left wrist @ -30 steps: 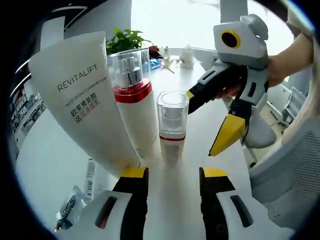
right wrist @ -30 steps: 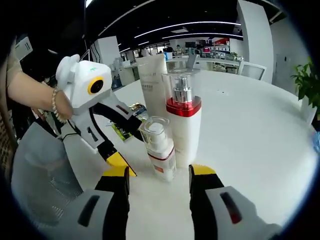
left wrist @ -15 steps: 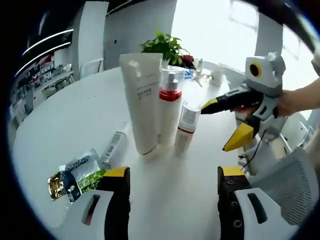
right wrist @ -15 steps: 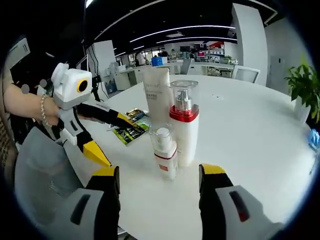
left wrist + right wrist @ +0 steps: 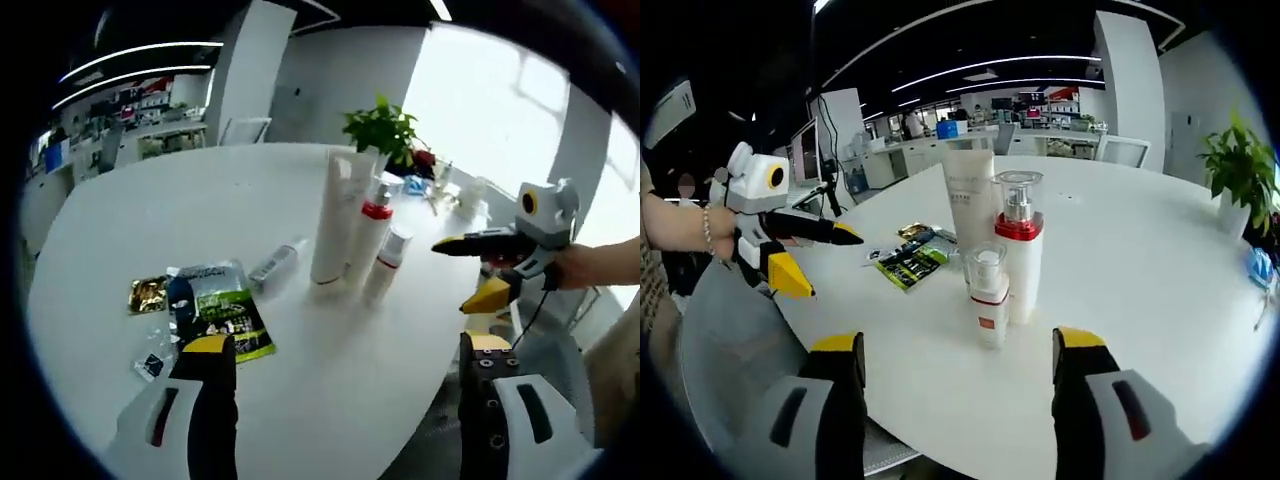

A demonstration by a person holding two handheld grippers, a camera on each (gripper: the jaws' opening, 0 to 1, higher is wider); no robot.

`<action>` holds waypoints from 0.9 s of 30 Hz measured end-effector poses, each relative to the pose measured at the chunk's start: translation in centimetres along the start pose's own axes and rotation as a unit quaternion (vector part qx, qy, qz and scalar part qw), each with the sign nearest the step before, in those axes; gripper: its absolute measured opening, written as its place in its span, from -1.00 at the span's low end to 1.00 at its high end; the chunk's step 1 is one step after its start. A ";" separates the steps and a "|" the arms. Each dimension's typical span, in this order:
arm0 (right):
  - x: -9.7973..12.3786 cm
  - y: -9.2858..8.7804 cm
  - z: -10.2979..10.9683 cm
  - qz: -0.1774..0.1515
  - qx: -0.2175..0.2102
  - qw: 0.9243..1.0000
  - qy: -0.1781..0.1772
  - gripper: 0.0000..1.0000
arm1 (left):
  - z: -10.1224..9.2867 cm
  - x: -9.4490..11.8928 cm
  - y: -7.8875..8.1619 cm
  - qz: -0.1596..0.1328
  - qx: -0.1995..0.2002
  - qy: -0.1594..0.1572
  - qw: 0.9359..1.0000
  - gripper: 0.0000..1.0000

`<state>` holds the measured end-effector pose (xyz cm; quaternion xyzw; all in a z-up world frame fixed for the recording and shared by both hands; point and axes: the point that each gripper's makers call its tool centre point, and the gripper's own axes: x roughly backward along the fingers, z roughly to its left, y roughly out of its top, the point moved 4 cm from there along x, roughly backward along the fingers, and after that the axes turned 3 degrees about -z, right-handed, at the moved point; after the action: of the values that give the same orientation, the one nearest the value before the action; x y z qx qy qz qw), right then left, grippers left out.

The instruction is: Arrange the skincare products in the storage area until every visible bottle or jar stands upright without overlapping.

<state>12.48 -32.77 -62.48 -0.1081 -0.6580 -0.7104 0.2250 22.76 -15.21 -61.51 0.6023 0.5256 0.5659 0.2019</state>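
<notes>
Tube point(image 5: 967, 195), pump bottle point(image 5: 1019, 255) and small bottle point(image 5: 988, 295) stand upright together on the desk point(image 5: 1140, 260); both tools, left tool point(image 5: 340, 350) and right tool point(image 5: 955, 345), hang released, empty, so the arranging looks finished.

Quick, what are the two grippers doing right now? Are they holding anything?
Left gripper: open, holding nothing.
Right gripper: open, holding nothing.

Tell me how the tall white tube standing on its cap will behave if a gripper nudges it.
The white tube is tall on a narrow base, so it probably tips easily. The red-collared pump bottle stands close beside it and might get knocked. Its body looks like soft plastic, likely yielding when squeezed.
</notes>
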 end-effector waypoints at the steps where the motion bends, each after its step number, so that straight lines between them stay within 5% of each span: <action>1: 0.1 0.0 0.0 -0.001 -0.001 1.000 -0.001 0.56 | 0.1 0.6 0.0 -0.005 0.003 0.004 1.000 0.82; 12: 1.6 0.3 0.1 -0.018 -0.011 1.000 -0.014 0.62 | 0.6 4.9 -0.2 -0.034 0.034 0.041 0.998 0.94; 27: 2.7 0.4 0.9 -0.045 -0.036 0.998 -0.012 0.94 | 0.6 6.8 -1.8 -0.033 0.049 0.060 0.996 0.94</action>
<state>10.18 -32.42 -60.80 -0.0953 -0.6390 -0.7414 0.1811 21.21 -8.52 -59.99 0.5591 0.5830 0.5676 0.1590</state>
